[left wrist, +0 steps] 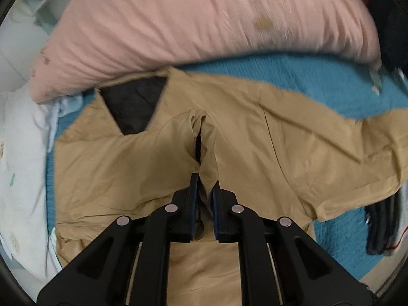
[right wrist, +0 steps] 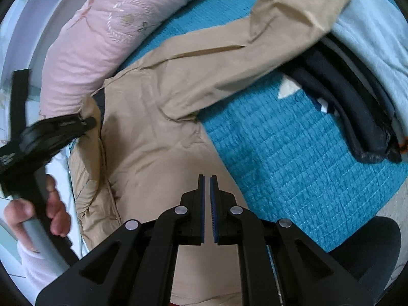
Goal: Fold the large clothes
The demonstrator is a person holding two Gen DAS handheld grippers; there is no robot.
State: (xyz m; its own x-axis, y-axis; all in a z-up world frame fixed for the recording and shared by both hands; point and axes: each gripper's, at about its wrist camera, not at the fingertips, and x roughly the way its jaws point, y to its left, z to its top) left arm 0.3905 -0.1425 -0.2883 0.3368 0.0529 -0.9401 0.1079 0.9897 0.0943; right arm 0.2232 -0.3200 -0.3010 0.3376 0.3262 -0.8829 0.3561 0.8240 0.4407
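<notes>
A tan jacket lies spread on a teal quilted blanket, with a patch of its black lining turned out at the far left. My left gripper is shut on a pinched ridge of the jacket's fabric near its middle. In the right wrist view the jacket stretches a sleeve toward the upper right. My right gripper hovers over the jacket's near part, pads together with nothing seen between them. The left gripper shows there at the left, clamped on the jacket's edge.
A pink duvet bulges along the far side of the blanket. Dark folded clothes lie at the right, beside pale blue fabric. White bedding borders the left. A person's hand grips the left gripper's handle.
</notes>
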